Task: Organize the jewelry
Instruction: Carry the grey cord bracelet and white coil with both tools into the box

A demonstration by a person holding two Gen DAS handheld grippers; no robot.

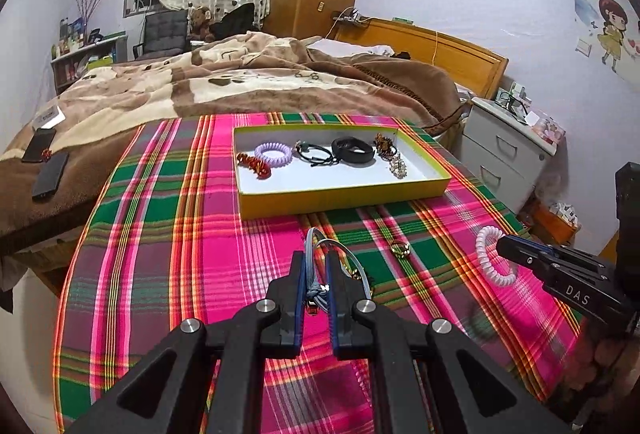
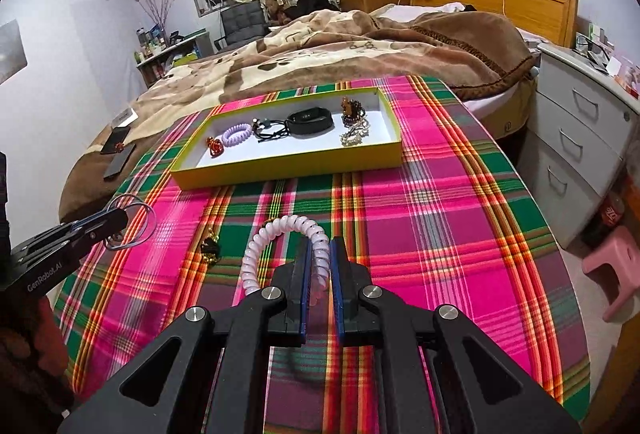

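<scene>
While left gripper (image 1: 314, 266) fingers clamp a blue hair tie (image 1: 320, 254) and right gripper (image 2: 320, 254) fingers a white coil tie (image 2: 276, 234), both seem mid-carry, needing release into the tray (image 1: 344, 200).

Both wrist views close, angled down across plaid table (image 1: 168, 234); share yellow tray (image 2: 280, 164).

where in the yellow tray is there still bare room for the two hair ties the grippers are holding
The tray floor is bare along its near wall, in front of the row. The far half is crowded: red beaded piece, purple coil tie, black ties, black band, bead bracelets. Its far left corner is open too.
</scene>
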